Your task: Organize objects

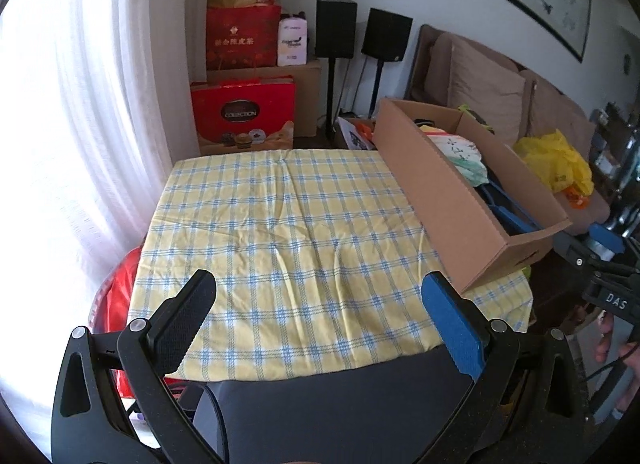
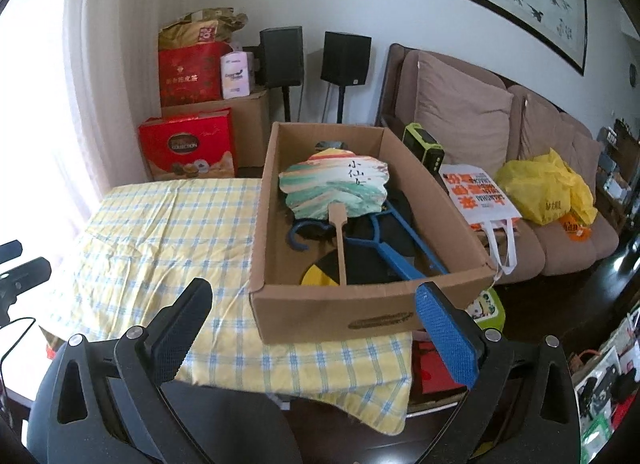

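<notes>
A person is holding a two-finger gripper in each hand over a table draped in a yellow and blue checked cloth (image 1: 280,223). Both tools are standing wide apart and gripping nothing: the left gripper (image 1: 320,328) is hanging over the bare middle of the cloth, and the right gripper (image 2: 316,334) is hanging just before the near end of a long cardboard box (image 2: 340,316).

The box is sitting along the right edge of the table, its long axis running away from the person toward the far wall. It is lying ahead of the right gripper and well off to the right of the left one, so the right hand is looking like the nearer one for anything inside.

In the box, a painted paper fan (image 2: 334,187) is lying on top, its wooden handle pointing back toward the person. Beside it a blue hanger (image 2: 384,252) is resting on dark items, its hook curling to the left.

Beyond the table, a brown sofa (image 2: 560,248) is carrying a yellow plastic bag (image 2: 540,187) and a white tote bag (image 2: 480,191). Red gift boxes (image 2: 188,147) and two black speakers (image 2: 346,57) are standing against the far wall, with a bright curtain (image 1: 80,103) at the left.
</notes>
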Tool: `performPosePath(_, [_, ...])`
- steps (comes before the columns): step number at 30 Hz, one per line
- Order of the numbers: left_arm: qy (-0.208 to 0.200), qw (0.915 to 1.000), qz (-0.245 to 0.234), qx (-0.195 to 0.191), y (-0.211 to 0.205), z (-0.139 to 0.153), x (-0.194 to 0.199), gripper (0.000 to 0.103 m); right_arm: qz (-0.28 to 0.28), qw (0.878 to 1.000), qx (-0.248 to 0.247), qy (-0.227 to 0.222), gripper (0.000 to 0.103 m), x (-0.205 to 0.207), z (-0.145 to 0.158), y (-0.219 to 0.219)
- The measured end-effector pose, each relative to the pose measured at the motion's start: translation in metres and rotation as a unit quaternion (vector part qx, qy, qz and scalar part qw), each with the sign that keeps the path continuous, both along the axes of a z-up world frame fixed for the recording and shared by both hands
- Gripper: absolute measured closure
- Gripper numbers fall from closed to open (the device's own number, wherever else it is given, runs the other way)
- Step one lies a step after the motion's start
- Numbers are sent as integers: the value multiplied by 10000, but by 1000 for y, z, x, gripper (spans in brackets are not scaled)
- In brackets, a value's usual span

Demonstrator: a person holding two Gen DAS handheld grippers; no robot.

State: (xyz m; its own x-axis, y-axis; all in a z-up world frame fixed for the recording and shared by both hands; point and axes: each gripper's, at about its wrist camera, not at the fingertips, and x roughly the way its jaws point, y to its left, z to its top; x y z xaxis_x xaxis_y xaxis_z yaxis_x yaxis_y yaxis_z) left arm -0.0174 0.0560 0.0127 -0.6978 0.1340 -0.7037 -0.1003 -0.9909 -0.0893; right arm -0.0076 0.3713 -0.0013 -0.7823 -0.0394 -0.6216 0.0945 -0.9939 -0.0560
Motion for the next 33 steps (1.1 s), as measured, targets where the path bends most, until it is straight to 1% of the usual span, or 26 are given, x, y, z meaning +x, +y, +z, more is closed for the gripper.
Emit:
performPosePath(8, [-38, 9998, 136, -140, -3, 0, 14, 0, -41, 10000, 43, 37, 0, 16, 0, -2])
performPosePath(20, [-97, 9991, 351, -215, -17, -8, 22, 0, -30, 10000, -43, 47, 0, 22, -1, -6])
performPosePath(33, [-44, 9991, 350, -219, 0, -12, 19, 0, 69, 10000, -41, -24, 0, 26, 0, -21])
